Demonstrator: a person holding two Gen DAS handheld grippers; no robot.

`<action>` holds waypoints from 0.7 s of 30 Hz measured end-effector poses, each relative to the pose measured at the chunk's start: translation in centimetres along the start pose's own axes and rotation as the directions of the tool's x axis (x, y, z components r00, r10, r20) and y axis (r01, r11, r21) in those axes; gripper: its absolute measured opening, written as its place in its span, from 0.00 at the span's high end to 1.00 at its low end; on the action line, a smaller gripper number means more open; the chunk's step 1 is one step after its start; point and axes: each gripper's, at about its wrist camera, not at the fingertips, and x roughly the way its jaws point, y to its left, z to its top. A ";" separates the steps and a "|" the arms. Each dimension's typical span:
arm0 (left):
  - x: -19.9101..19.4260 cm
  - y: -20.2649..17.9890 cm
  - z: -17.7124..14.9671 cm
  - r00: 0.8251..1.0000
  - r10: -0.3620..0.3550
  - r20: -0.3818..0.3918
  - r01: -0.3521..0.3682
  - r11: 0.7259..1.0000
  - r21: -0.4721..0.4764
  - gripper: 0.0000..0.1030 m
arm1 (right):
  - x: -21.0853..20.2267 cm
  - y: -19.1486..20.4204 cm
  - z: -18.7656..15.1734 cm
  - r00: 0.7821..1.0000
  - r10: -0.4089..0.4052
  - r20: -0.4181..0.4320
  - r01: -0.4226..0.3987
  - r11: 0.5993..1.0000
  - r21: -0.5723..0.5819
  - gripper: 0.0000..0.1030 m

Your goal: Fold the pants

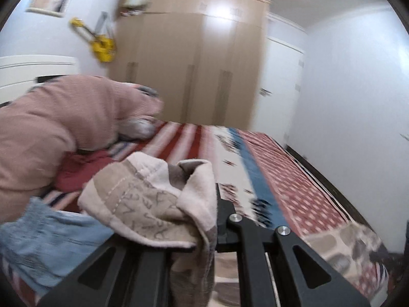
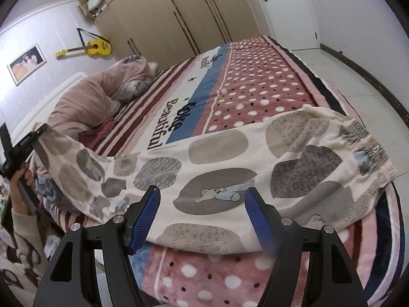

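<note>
Pants [image 2: 217, 158] lie across the bed [image 2: 255, 76], cuff end lifted, clamped in the left gripper [image 2: 38, 134]; right gripper [image 2: 202, 215] hovers wide open: unsupported cloth could sag and crease.

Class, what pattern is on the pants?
Grey and beige ovals on cream fleece pants, clearest in the right wrist view.

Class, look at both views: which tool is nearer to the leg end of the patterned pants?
Left. The left tool is shut on the leg end of the patterned pants, lifting it. The right tool hangs open by the seat, near the waistband half.
</note>
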 end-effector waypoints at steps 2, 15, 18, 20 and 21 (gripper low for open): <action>1.6 -3.1 -1.4 0.996 -0.068 -0.055 0.069 0.997 0.032 0.94 | -0.3 -0.3 0.0 1.000 0.003 0.006 -0.003 1.000 0.001 0.37; 9.8 -14.3 -14.8 0.864 -0.228 -0.448 0.292 0.953 0.078 0.89 | -0.2 -3.5 -1.2 1.000 -0.013 -0.009 0.014 0.999 0.049 0.37; 9.4 -13.8 -14.9 0.822 -0.295 -0.487 0.367 0.929 0.057 0.60 | 0.4 -3.4 -1.1 1.000 -0.015 -0.017 0.016 0.998 0.053 0.37; 7.8 -13.6 -14.8 0.815 -0.322 -0.482 0.398 0.915 0.062 0.43 | 1.0 -2.9 -0.8 1.000 -0.011 -0.018 0.012 0.999 0.050 0.37; 6.8 -13.1 -14.7 0.820 -0.322 -0.474 0.399 0.914 0.069 0.43 | 1.3 -2.5 -0.7 1.000 -0.007 -0.018 0.007 0.999 0.043 0.37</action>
